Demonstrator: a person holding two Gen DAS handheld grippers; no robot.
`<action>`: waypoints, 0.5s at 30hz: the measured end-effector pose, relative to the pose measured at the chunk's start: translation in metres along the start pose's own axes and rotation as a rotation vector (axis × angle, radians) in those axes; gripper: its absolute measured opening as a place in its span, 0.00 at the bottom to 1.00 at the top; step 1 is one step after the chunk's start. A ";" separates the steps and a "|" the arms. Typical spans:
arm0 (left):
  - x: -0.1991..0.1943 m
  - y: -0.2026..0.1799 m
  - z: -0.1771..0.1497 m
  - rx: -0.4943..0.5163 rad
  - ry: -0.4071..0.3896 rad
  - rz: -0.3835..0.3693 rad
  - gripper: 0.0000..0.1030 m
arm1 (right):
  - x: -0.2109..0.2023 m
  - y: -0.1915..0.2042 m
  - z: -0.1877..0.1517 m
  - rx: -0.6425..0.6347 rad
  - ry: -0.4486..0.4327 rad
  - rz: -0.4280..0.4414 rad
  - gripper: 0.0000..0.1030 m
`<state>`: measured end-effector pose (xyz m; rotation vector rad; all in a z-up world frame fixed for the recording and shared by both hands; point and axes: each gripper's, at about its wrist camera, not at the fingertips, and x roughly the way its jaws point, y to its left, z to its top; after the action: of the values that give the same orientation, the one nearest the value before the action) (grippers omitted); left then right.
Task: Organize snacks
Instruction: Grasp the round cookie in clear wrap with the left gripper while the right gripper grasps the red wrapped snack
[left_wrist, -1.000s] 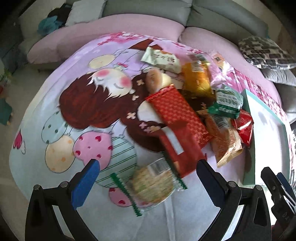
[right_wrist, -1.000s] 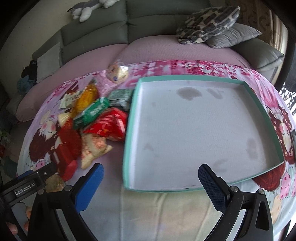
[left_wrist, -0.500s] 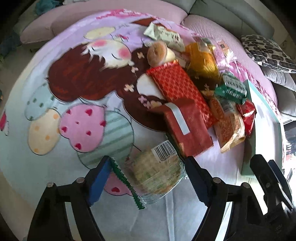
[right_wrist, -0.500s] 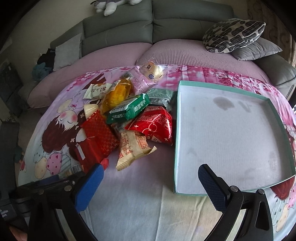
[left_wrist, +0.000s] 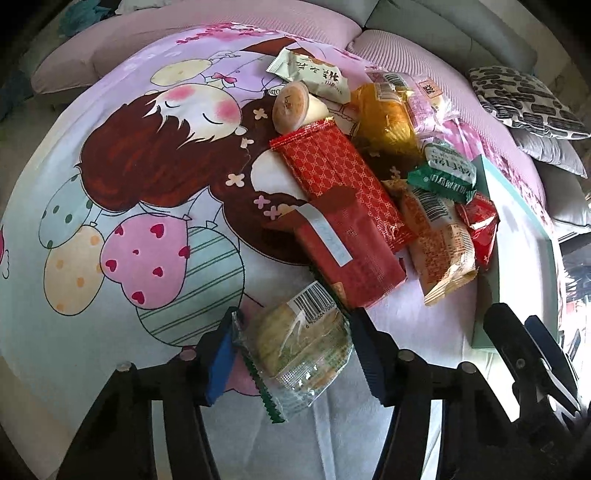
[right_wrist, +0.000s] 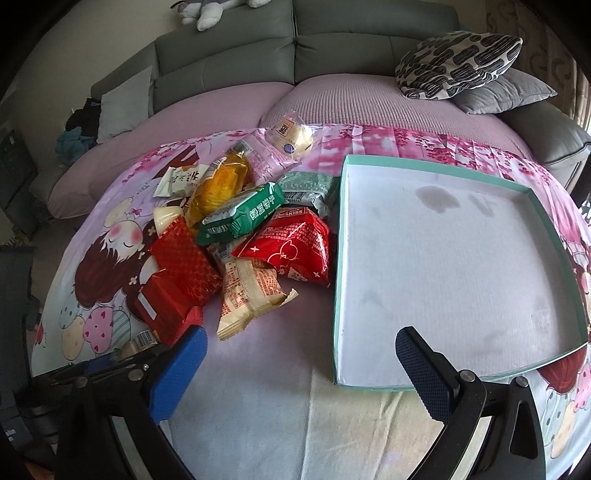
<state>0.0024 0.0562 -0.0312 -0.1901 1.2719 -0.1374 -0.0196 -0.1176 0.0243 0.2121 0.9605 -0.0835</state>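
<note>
left gripper (left_wrist: 291, 354) closing around a clear-wrapped cookie (left_wrist: 301, 341) to lift it toward the empty tray (right_wrist: 443, 258), right gripper (right_wrist: 299, 373) wide, waiting nearby.

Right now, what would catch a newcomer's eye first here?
A heap of bright snack packets on a cartoon-print cloth, beside a teal-rimmed tray holding nothing. Nearest, the left gripper closes around a clear-wrapped biscuit pack; the right gripper hangs open.
</note>
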 end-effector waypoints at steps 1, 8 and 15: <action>-0.002 0.001 0.001 -0.005 -0.001 -0.008 0.59 | 0.000 0.001 0.000 -0.004 -0.005 0.003 1.00; -0.017 0.010 0.005 -0.020 -0.034 -0.062 0.58 | -0.003 0.010 0.003 -0.033 -0.046 0.015 1.00; -0.027 0.038 0.013 -0.088 -0.090 -0.049 0.58 | -0.007 0.018 0.008 -0.053 -0.086 0.029 1.00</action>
<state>0.0069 0.0999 -0.0102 -0.3002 1.1848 -0.1133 -0.0143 -0.1022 0.0364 0.1724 0.8731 -0.0405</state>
